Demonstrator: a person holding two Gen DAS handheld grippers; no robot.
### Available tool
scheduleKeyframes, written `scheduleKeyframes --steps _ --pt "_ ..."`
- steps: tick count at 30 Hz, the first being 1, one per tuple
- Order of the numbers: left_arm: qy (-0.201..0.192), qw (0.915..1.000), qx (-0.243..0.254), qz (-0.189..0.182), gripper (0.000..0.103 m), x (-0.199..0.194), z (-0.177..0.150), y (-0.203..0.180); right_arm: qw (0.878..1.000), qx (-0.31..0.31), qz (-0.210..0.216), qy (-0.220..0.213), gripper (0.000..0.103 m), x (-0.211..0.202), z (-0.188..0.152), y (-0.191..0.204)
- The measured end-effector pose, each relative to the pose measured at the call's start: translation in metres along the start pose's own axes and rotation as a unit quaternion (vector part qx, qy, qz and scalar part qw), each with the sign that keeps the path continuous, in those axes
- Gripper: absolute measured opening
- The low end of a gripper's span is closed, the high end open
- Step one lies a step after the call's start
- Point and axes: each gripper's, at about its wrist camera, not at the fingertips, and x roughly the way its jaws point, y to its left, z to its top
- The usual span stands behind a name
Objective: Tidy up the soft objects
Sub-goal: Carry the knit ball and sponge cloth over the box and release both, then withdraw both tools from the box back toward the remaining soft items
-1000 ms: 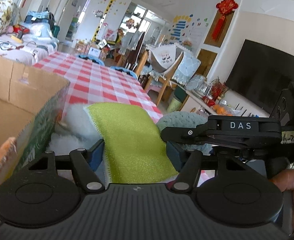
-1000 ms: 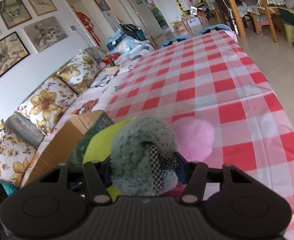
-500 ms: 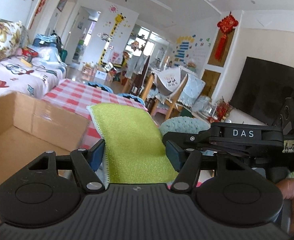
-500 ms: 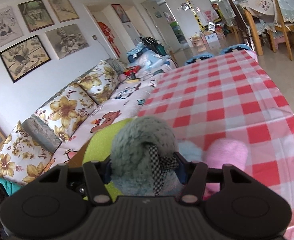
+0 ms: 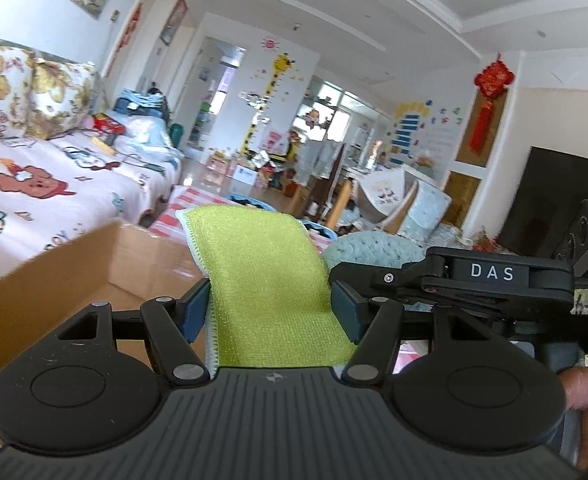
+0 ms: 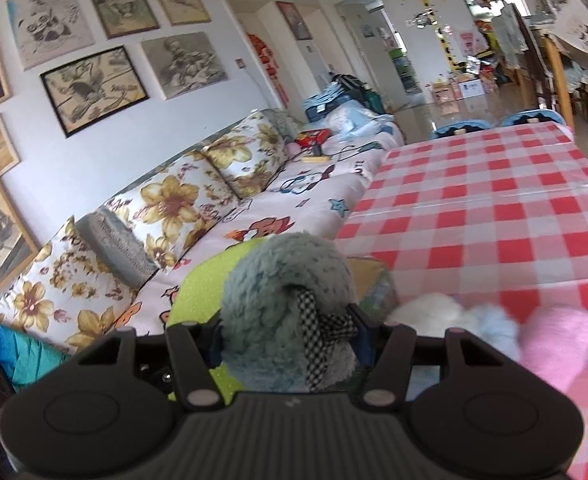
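My left gripper (image 5: 269, 312) is shut on a lime-green cloth pad (image 5: 261, 276) with white stitched edges, held up in the air over the open cardboard box (image 5: 73, 280). My right gripper (image 6: 285, 332) is shut on a fluffy grey-green plush (image 6: 281, 292) with a black-and-white checked ribbon. In the left wrist view that plush (image 5: 374, 248) and the right gripper's black body (image 5: 490, 280) sit just right of the pad. The right wrist view shows the green pad (image 6: 201, 296) to the left behind the plush.
White (image 6: 426, 312), pale blue (image 6: 490, 328) and pink (image 6: 554, 344) plush pieces lie on the red-checked tablecloth (image 6: 494, 208) at lower right. A sofa with floral cushions (image 6: 165, 208) runs along the left wall. Chairs and a TV stand to the right.
Both grippers have lifted with their loads and swung left toward the sofa. The box now lies lower in the left view, and the table plushes have slid right in the right view.
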Motion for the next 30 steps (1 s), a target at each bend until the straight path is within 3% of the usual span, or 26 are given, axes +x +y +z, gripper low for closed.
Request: scheduleKeyframes --steps 16,18,20,21,24,30 --pt "0.037 0.9962 -0.040 0.068 0.075 0.008 -0.002 0.013 0.998 -0.038 -0.006 0.059 0.062 0.056 -0.018 0.043" --pt "0.048 0.9950 -0.044 0.076 0.075 0.010 -0.003 0.011 0.997 -0.039 -0.012 0.066 0.066 0.060 -0.021 0.043" --pt "0.056 0.9938 -0.048 0.083 0.076 0.012 -0.004 0.010 0.996 -0.042 -0.017 0.073 0.080 0.063 -0.023 0.045" --pt "0.059 0.9932 -0.050 0.088 0.077 0.012 -0.004 0.009 0.996 -0.045 -0.019 0.075 0.082 0.063 -0.024 0.046" --pt "0.059 0.9911 -0.043 0.111 0.097 0.008 -0.003 0.003 0.996 -0.052 -0.014 0.068 0.086 0.058 -0.023 0.052" --pt "0.039 0.9895 -0.005 0.139 0.097 -0.014 -0.004 -0.014 0.996 -0.064 -0.047 0.037 0.093 0.034 -0.020 0.055"
